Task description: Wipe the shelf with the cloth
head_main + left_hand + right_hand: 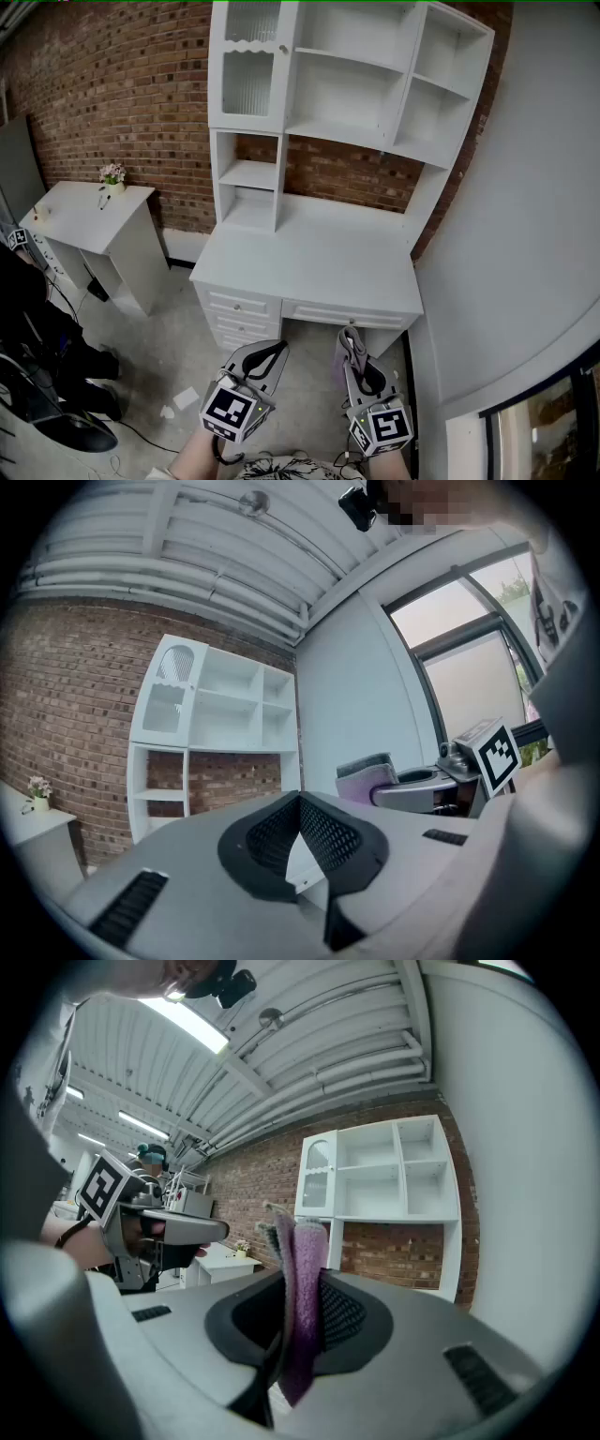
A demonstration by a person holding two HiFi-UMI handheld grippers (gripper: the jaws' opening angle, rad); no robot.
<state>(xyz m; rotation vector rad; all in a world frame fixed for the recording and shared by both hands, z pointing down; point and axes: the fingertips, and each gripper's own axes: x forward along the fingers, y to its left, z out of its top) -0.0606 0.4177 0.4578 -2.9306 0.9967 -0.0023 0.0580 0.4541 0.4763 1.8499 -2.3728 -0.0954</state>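
Right claw [302,1288] is clamping the cloth [306,1241]; left claw [299,803] is resting closed, empty. Drag on the 12 o'clock shelf [337,133] may strip the cloth free.

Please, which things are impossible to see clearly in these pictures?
- Inside behind the ribbed glass door, head view: the glass blurs it.
- Top of the shelf unit, head view: cut off by the upper edge.
- Dust on it: too small in every view.
- How large the cloth is, right gripper view: folded and pinched in the right tool.

Industrial hall: brick wall [112,103], ribbed ceiling [169,546], white shelf [347,94].
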